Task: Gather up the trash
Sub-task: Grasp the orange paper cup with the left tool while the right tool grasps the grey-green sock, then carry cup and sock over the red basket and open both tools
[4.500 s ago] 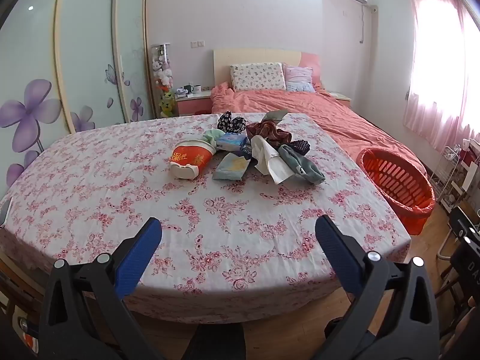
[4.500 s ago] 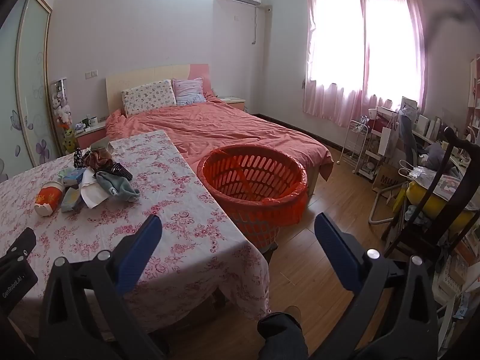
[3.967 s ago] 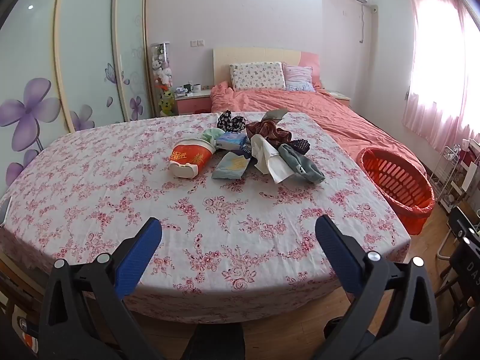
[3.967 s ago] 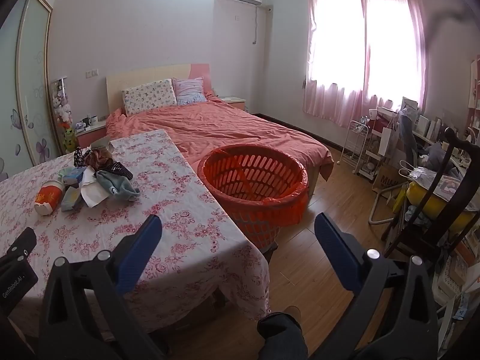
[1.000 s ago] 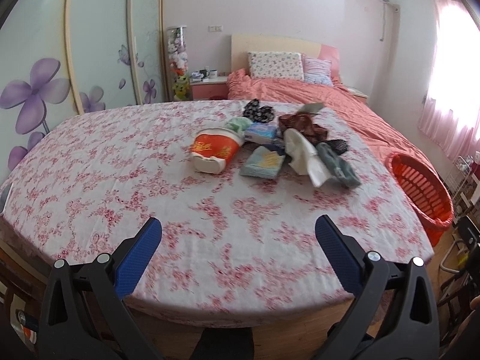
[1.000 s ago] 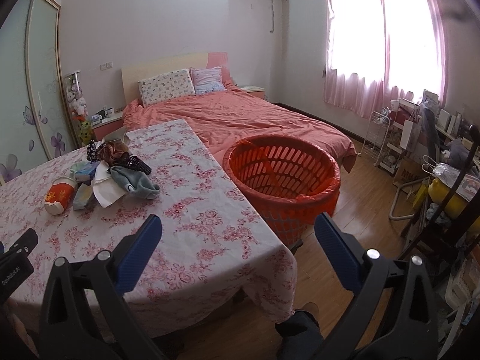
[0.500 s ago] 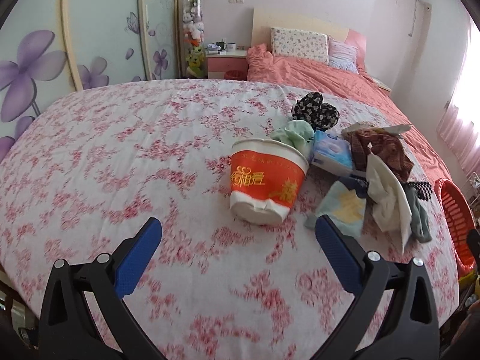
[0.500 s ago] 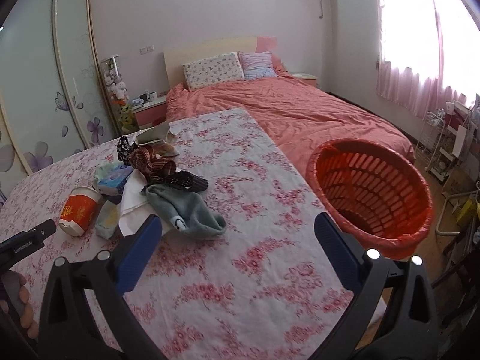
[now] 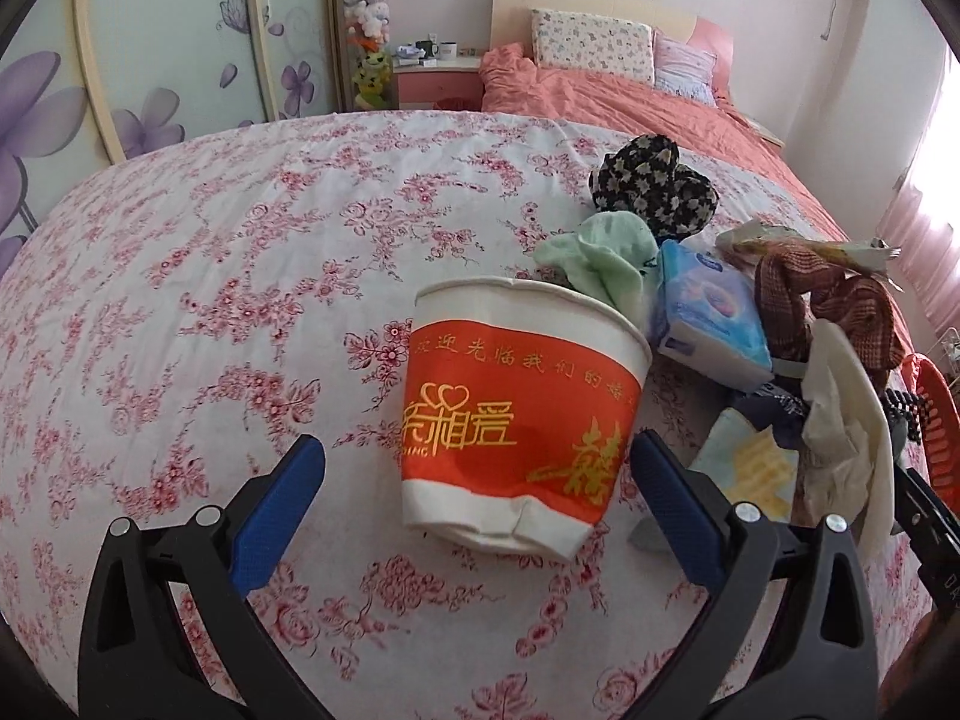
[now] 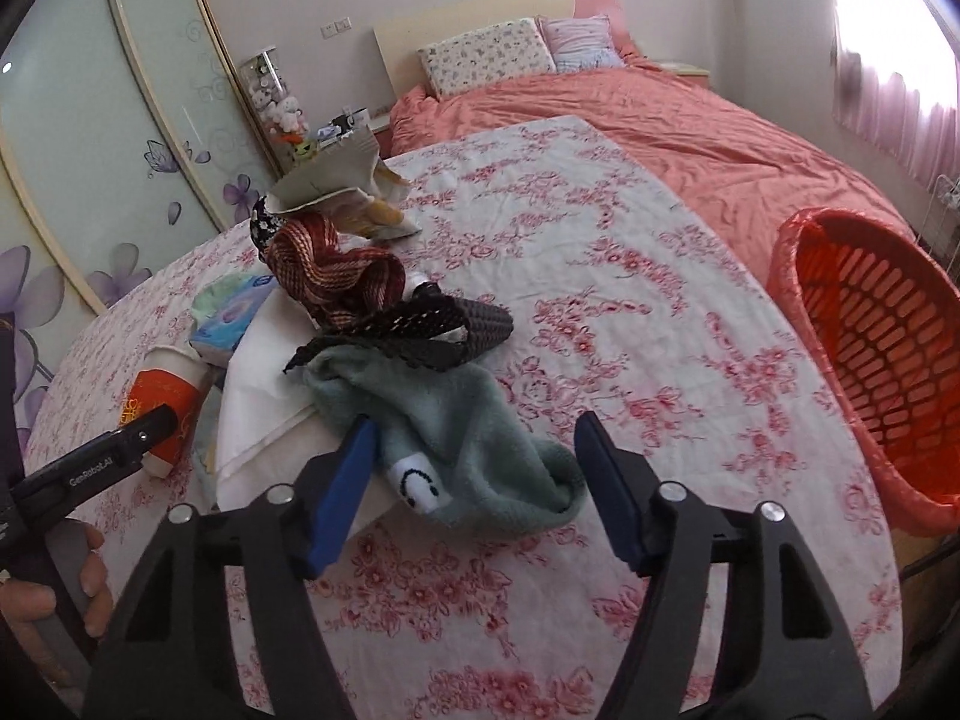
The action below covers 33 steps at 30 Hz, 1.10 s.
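A red and white paper cup (image 9: 516, 420) lies on its side on the floral tablecloth (image 9: 240, 312). My left gripper (image 9: 477, 468) is open, its blue fingers on either side of the cup's base without touching it. My right gripper (image 10: 474, 456) is open, its fingers around the end of a grey-green sock with a smiley face (image 10: 456, 450). The pile behind holds a tissue pack (image 9: 708, 318), white paper (image 9: 840, 420), a brown woven cloth (image 10: 336, 276), a black mesh piece (image 10: 420, 330) and a crumpled wrapper (image 10: 336, 180). The cup also shows in the right wrist view (image 10: 162, 402).
An orange laundry basket (image 10: 870, 348) stands on the floor past the table's right edge. A bed with a salmon cover (image 10: 660, 114) lies behind the table. A black floral cloth (image 9: 654, 186) and a pale green cloth (image 9: 606, 258) lie behind the cup. Wardrobe doors (image 9: 150, 48) are at left.
Both grippers have moved forward and down over the table. The left now brackets the paper cup; the right has reached the grey-green sock. Both stay open.
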Tool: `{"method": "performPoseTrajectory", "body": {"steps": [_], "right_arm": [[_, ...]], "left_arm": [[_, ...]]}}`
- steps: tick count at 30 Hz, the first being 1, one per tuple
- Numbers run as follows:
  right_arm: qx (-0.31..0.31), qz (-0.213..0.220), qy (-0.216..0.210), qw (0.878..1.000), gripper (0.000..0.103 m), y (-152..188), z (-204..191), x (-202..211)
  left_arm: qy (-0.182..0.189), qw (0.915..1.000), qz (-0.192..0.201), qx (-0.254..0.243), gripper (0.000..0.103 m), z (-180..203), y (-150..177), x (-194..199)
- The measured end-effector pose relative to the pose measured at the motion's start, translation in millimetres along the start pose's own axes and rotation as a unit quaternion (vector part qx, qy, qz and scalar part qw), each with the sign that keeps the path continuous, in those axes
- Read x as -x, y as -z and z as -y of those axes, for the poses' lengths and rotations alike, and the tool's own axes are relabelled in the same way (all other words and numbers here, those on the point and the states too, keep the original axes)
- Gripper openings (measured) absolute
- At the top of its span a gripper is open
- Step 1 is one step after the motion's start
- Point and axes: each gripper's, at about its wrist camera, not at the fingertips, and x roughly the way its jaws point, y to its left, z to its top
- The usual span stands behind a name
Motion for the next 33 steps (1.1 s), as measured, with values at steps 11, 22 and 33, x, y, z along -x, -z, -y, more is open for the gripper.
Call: {"method": "performPoseTrajectory", "body": {"steps": [11,22,33], "right_arm": [[0.015,-0.006,-0.001,1.0,0.017,-2.6,3.9,-5.9],[0.024,0.038,-0.013,0.999,0.006,-17.3,-2.3,26.8],[0.032,0.114,-0.027,0.993,0.006,-38.3,-15.8,77.0]], "left_arm": [[0.034,0.9994,-0.005,-0.003,0.074,0.4,-2.7,-6.7],[0.028,0.9994,0.018,0.002,0.074,-6.1,-6.2,13.5],[0.041,0.9979,0.051,-0.003,0.074,3.9,-13.5,48.8]]}}
